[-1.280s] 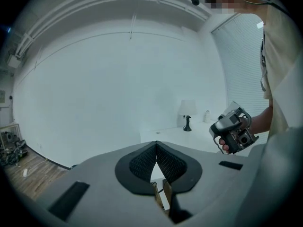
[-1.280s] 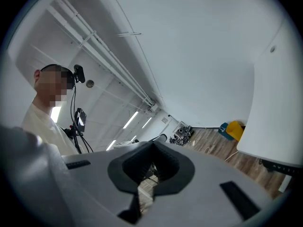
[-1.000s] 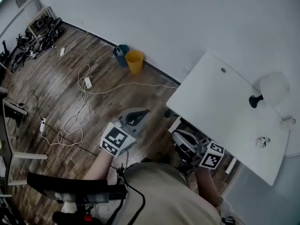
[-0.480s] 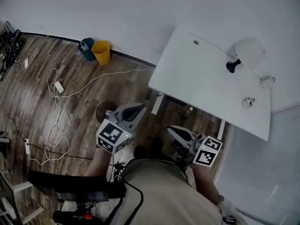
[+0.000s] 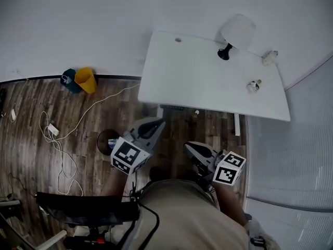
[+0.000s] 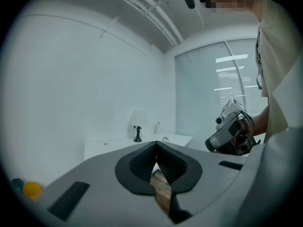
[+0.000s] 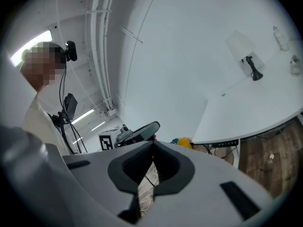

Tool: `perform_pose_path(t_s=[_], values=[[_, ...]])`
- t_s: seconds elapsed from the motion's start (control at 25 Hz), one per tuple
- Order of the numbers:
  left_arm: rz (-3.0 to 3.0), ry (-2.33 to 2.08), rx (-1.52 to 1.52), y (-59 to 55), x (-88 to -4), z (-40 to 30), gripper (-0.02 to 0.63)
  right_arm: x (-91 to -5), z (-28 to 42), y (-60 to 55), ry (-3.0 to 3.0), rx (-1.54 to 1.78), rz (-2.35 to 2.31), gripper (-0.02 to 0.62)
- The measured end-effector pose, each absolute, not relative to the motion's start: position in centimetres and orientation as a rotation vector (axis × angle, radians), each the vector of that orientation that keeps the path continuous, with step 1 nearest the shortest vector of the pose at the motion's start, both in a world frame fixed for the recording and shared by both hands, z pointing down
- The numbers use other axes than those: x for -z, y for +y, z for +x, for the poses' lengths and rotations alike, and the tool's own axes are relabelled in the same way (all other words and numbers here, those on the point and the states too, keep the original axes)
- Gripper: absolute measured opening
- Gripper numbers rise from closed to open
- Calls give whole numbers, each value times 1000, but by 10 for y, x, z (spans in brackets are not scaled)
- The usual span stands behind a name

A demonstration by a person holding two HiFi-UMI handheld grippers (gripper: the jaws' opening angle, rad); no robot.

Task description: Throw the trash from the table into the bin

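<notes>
A white table (image 5: 192, 82) stands against the wall ahead of me. On its right part lies a small crumpled pale item (image 5: 253, 86), and it also shows far right in the right gripper view (image 7: 296, 64). A yellow bin (image 5: 86, 79) sits by the wall at the left, beside a teal one (image 5: 68, 80). My left gripper (image 5: 157, 123) hangs over the wood floor short of the table, its jaws shut and empty (image 6: 156, 148). My right gripper (image 5: 188, 146) is beside it, also shut with nothing in it (image 7: 152, 148).
A white lamp (image 5: 232, 34) and a small bottle (image 5: 269, 56) stand at the table's far edge. White cables (image 5: 57, 139) trail over the floor at the left. A dark round object (image 5: 107, 139) sits on the floor by the left gripper. A black chair back (image 5: 83, 207) is at the bottom left.
The view has swung round, so the table has slid from the right edge to the top middle and the bins to the far left. Both grippers stayed shut and side by side.
</notes>
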State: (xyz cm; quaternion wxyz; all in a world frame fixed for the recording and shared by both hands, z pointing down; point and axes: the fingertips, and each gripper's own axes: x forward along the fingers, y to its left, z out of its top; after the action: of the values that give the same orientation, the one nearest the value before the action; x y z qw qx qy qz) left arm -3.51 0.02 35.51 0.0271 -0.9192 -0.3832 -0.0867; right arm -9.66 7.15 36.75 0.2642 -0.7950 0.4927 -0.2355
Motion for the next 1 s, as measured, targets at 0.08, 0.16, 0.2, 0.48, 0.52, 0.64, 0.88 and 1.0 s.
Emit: perform_pose_path(t_s=[0.08,0.16,0.2,0.48,0.52,0.64,0.88,1.0], values=[[-2821,-1199,276,15,-356,-36,12,-365,-98,82,1340,611,-2164,8],[-2804,-1215,272,35,-355,-37,12,-364,-100,99,1331,591,-2168,8],[-2793,-1223,267,46,-354,-38,12,-365,-101,110,1318,582,-2166,8],[-2685,-1267,277,140,-349,-48,12,-370,-107,207,1213,516,-2141,8],[-2670,-1274,278,155,-349,-50,12,-371,-109,223,1202,506,-2136,8],[-2619,-1296,269,207,-346,-52,12,-376,-111,276,1165,482,-2122,8],[-2567,-1338,312,319,-354,-47,12,-393,-111,398,1067,439,-2105,8],[-2653,-1452,352,367,-351,-53,12,-402,-116,448,1004,426,-2111,8]])
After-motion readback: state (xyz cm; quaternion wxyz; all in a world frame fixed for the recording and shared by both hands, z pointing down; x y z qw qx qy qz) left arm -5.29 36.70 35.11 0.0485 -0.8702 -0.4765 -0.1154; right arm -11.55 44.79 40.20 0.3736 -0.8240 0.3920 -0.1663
